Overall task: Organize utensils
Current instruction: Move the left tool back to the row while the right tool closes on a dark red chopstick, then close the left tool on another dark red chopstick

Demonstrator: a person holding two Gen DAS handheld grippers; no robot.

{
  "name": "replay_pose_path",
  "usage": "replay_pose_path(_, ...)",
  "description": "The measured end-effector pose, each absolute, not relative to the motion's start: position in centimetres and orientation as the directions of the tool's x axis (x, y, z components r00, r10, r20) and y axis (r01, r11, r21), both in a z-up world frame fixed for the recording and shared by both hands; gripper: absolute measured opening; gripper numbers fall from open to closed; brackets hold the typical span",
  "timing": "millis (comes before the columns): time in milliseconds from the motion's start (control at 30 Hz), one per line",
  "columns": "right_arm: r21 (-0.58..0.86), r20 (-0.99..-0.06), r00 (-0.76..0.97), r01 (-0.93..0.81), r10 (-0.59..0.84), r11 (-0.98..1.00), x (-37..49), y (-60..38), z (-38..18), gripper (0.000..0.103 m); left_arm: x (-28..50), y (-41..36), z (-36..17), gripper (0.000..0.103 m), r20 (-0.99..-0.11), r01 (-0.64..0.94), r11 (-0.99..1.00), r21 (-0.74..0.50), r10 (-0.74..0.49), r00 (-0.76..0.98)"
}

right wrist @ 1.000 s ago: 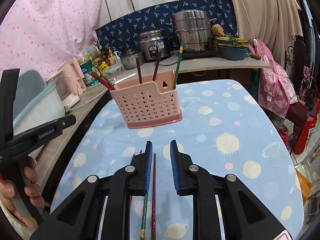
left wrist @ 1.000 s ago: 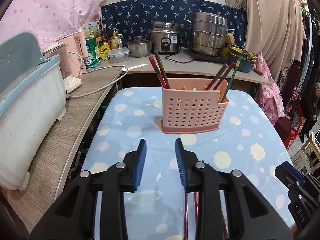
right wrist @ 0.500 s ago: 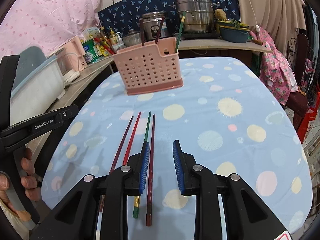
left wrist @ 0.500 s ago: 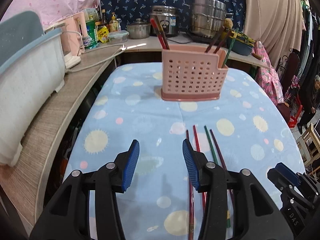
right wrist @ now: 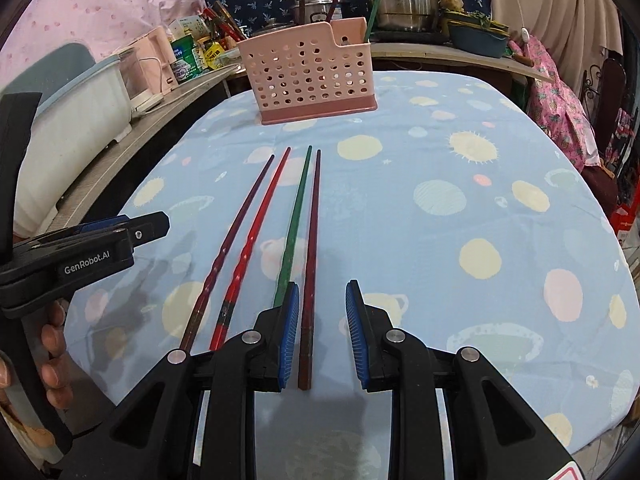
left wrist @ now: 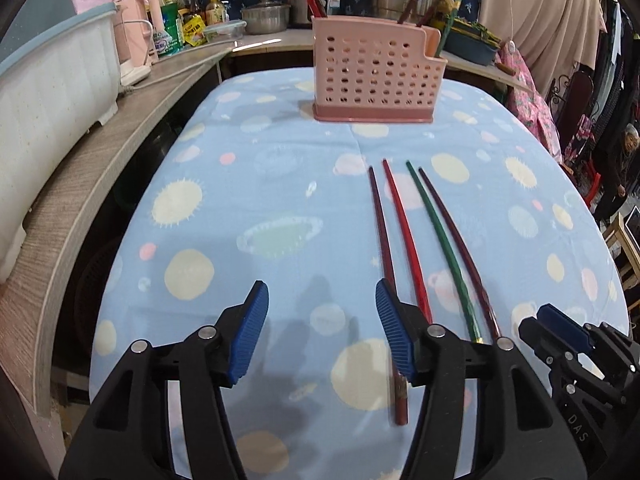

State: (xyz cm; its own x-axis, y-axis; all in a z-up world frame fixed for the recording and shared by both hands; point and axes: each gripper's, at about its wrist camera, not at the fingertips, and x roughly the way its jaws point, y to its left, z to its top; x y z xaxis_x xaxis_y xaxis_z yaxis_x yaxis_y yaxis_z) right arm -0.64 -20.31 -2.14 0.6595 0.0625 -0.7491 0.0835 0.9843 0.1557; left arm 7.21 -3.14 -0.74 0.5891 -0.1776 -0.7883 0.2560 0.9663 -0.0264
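Observation:
Several chopsticks lie side by side on the blue spotted tablecloth: a dark purple one (right wrist: 236,236), a red one (right wrist: 256,240), a green one (right wrist: 294,220) and a dark brown one (right wrist: 311,248). A pink perforated utensil holder (right wrist: 312,76) stands at the table's far end with several chopsticks upright in it; it also shows in the left wrist view (left wrist: 376,76). My right gripper (right wrist: 322,332) is open, low over the near end of the brown chopstick, which lies between its fingers. My left gripper (left wrist: 320,332) is wide open and empty, just left of the chopsticks (left wrist: 400,240).
A wooden counter (left wrist: 100,168) runs along the left with a white tub (left wrist: 48,92), a pink appliance and bottles. Pots and a rice cooker stand behind the holder. A chair with pink cloth (right wrist: 560,92) is at the right.
Both grippers pulled back toward the near table edge and dropped lower. Both opened wider, the left much more. The lying chopsticks came into fuller view.

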Motion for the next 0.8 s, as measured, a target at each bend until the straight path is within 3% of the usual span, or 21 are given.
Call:
replay_pose_path(433, 0.153, -0.781, 0.62, 0.069, 0.078, 0.986, -1.8, -19.2, -4.4, 0.024, 4.8, -3.5, -2.9, 0.059, -0.821, 0.289, 0.957, -0.031, -0.189, 0.539)
replay_pose_path(800, 0.153, -0.78, 0.622, 0.096, 0.061, 0.984, -1.9, -20.0, -4.8, 0.007, 3.8, -4.2, -4.1, 0.06, -0.842, 0.328, 0.945, -0.015, -0.189, 0.506)
